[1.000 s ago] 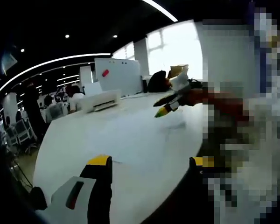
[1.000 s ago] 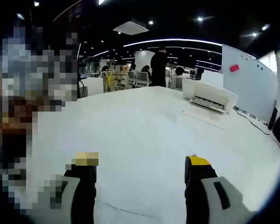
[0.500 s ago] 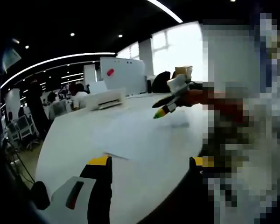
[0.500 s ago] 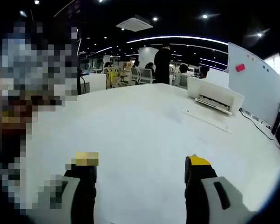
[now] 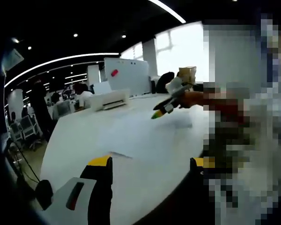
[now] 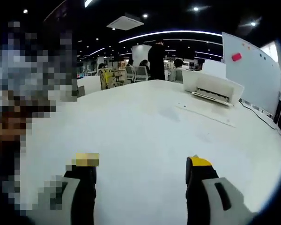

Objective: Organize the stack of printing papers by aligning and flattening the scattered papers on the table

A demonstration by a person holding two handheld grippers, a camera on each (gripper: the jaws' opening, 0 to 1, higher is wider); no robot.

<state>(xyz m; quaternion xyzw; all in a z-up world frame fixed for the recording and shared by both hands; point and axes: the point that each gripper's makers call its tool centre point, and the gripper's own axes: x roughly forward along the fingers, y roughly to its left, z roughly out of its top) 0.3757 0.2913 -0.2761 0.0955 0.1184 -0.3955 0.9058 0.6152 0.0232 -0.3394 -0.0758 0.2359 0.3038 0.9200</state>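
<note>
Left gripper view: left claw [image 5: 150, 164] jaws apart, empty; paper sheets [image 5: 145, 138] lie on surface [image 5: 75, 140] just ahead; right claw [image 5: 160, 110] beyond them.

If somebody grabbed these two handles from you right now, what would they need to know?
Left tongs: open, holding nothing, above the white table.
Right tongs: open, holding nothing; they also show in the left gripper view, over the table.
Papers: a loose sheet lies flat ahead of the left tongs; another sheet lies by the printer.
Done: nothing visibly squared up.
Left: gather, align, flatten the sheets.
</note>
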